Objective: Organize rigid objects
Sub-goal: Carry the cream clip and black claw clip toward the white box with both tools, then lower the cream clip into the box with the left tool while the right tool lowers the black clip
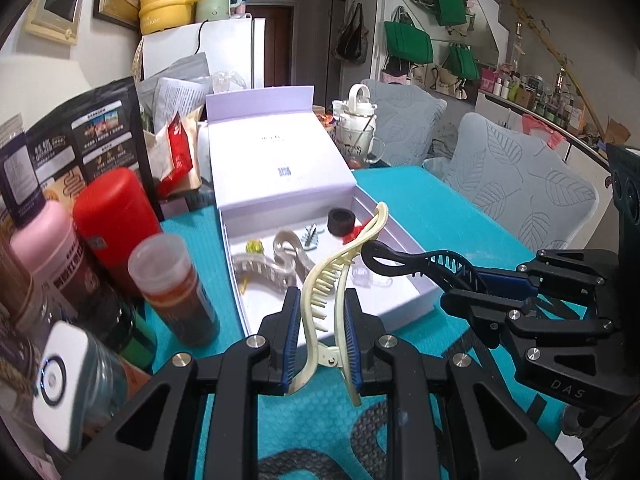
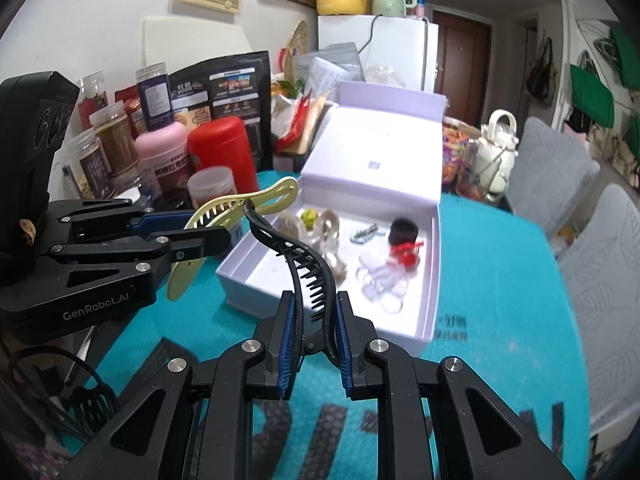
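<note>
Clamped between the blue pads of the left gripper [image 1: 322,336], in the left wrist view, is a cream hair claw [image 1: 340,276]; it stands nearly upright, its looped tip reaching over the near edge of the white box [image 1: 424,296]. That box lies open on the teal table mat [image 1: 448,208], its lid folded back. Inside it lie a translucent grey claw [image 1: 276,268], a black scrunchie [image 1: 342,220] near the far right corner, a small teal clip [image 1: 312,236] and a yellow-green piece [image 1: 254,246]. From the right edge, the right gripper [image 1: 460,280] reaches in, pinching a black hair claw [image 1: 408,258] just over the box's right wall. Jars and a red canister [image 1: 116,216] crowd the mat's left edge.

From the right wrist view, the right gripper [image 2: 314,334] has its jaws closed on the black hair claw [image 2: 296,256], which arches up over the box's near left corner. At the left, the left gripper [image 2: 216,240] holds the cream hair claw [image 2: 240,204] just beside that corner. Clear plastic clips [image 2: 380,276] lie near the box's near right corner.
</note>
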Available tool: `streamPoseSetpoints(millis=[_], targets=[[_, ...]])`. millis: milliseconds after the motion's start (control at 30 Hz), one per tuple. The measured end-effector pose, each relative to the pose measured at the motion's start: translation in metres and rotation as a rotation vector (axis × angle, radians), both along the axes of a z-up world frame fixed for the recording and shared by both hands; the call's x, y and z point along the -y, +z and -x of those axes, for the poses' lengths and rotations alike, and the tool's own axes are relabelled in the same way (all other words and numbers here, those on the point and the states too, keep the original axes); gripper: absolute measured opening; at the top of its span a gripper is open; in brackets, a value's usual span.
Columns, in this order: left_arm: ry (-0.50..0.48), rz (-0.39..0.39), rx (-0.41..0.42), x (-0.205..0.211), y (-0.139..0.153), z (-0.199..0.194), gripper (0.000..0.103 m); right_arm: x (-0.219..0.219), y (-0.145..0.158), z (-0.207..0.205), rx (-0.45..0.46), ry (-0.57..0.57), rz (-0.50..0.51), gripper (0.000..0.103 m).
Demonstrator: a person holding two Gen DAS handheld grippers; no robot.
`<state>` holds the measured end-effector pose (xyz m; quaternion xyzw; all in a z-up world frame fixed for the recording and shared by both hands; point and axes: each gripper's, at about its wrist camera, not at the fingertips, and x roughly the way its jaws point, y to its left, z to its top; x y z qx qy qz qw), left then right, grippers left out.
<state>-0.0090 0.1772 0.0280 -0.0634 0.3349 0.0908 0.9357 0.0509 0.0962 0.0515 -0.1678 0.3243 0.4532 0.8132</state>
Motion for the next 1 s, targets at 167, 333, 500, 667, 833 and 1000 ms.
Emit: streamPoseSetpoints(millis=[167,333,500,667,833,1000], targets=[[0.006,-0.023,0.002,-0.008,0.009,-0.016,0.021,-0.008,0.009,-0.012,0.027,0.010,-0.011,0.019],[0.008,-0.022,0.001,-0.016,0.014,-0.033,0.021,-0.015,0.016,-0.028,0.048,0.009,-0.020,0.019],[0.006,-0.038,0.000,-0.022,0.019,-0.056,0.021,-0.021,0.019,-0.045,0.060,-0.007,-0.028,0.019],[-0.004,-0.040,-0.009,-0.028,0.018,-0.078,0.021,-0.027,0.021,-0.067,0.068,-0.025,-0.031,0.019],[-0.001,-0.044,-0.015,-0.036,0.015,-0.096,0.021,-0.035,0.019,-0.087,0.070,-0.036,-0.031,0.019],[0.013,-0.053,-0.022,-0.045,0.011,-0.115,0.021,-0.045,0.014,-0.105,0.068,-0.039,-0.028,0.019]])
